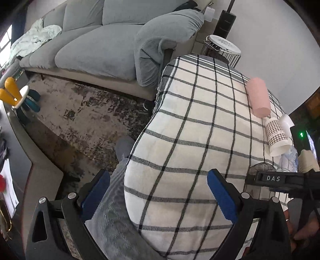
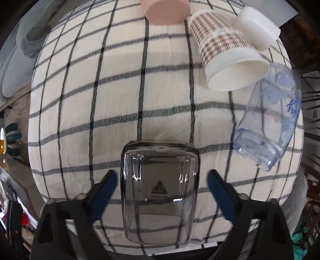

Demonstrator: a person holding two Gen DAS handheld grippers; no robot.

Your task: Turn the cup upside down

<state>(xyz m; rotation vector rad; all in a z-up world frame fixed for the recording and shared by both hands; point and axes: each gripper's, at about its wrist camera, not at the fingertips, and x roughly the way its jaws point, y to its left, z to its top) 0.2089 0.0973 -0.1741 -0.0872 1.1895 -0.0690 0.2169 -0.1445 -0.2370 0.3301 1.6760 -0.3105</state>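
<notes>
A smoky clear glass cup [image 2: 160,190] stands on the checked tablecloth [image 2: 120,90], right between the fingers of my right gripper [image 2: 163,192]. The jaws are open, with a gap on each side of the cup. The cup's closed end faces away from the camera and it looks upside down. In the left wrist view the same cup [image 1: 258,170] shows partly behind the right gripper's body at the right edge. My left gripper [image 1: 158,192] is open and empty above the near left part of the table.
A pink cup [image 2: 166,12], a patterned paper cup [image 2: 226,52] lying on its side, a white cup [image 2: 258,28] and a clear blue-printed cup [image 2: 270,120] sit at the far right of the table. A grey sofa [image 1: 96,46] and rug [image 1: 80,112] lie left.
</notes>
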